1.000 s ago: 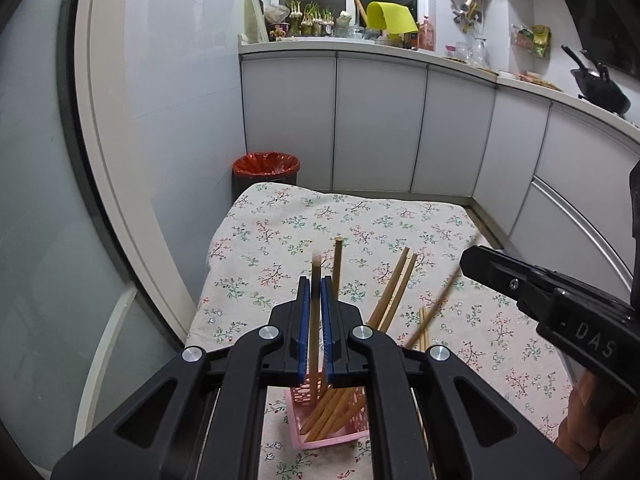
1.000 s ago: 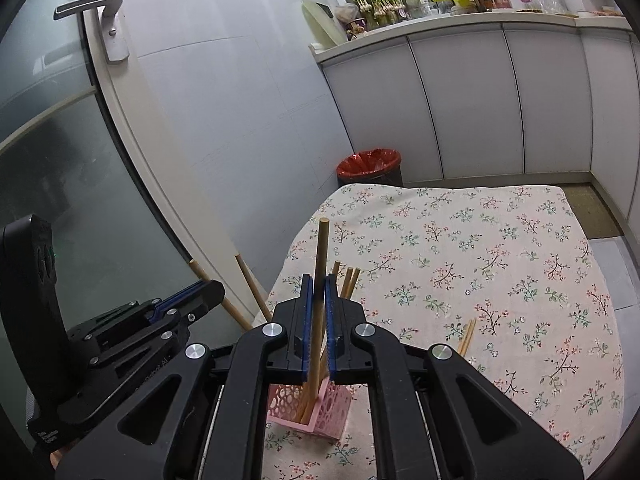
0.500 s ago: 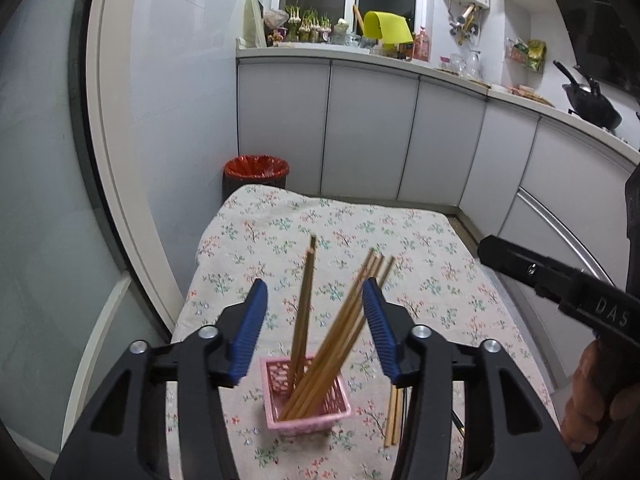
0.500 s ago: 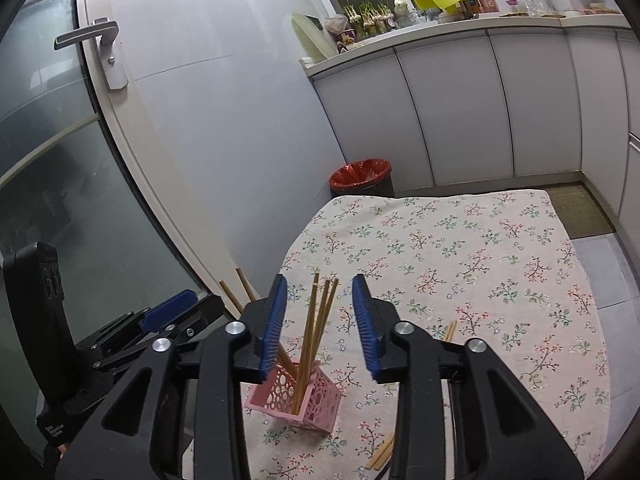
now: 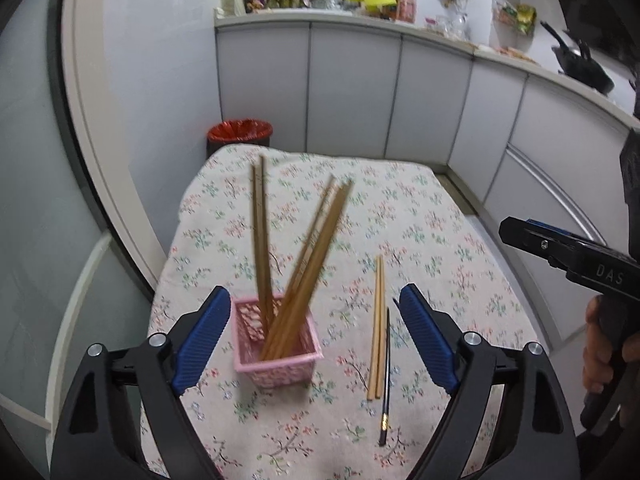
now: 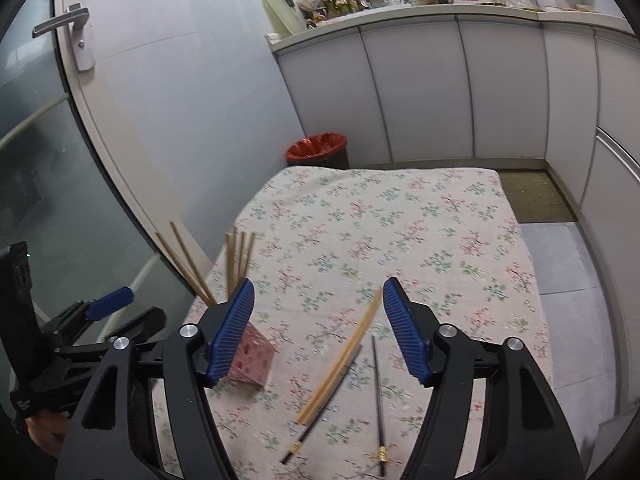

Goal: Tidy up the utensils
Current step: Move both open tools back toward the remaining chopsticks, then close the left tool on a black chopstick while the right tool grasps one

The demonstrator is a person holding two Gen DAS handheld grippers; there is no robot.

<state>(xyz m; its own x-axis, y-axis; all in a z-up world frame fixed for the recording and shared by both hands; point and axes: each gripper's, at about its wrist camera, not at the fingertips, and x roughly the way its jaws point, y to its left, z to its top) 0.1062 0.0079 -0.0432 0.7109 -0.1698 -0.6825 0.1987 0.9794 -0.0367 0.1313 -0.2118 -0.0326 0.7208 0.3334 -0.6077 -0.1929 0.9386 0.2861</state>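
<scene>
Holder: pink perforated plastic basket (image 5: 280, 350), bamboo chopsticks (image 5: 308, 256) upright inside.
Loose: wooden chopstick pair (image 5: 378, 326), black chopsticks (image 6: 376, 392) on floral tablecloth (image 5: 420, 216).
Left gripper (image 5: 316, 344): opening, empty.
Right gripper (image 6: 318, 330): opening, empty.

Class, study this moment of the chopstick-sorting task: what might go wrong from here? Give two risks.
1. The pink basket is small and light-looking, and its wooden chopsticks lean well above the rim; a nudge from the opening left gripper might tip it.
2. The wooden pair overlaps one of the black chopsticks on the floral tablecloth; the right gripper, jaws opening and empty, may pinch mismatched sticks.
</scene>
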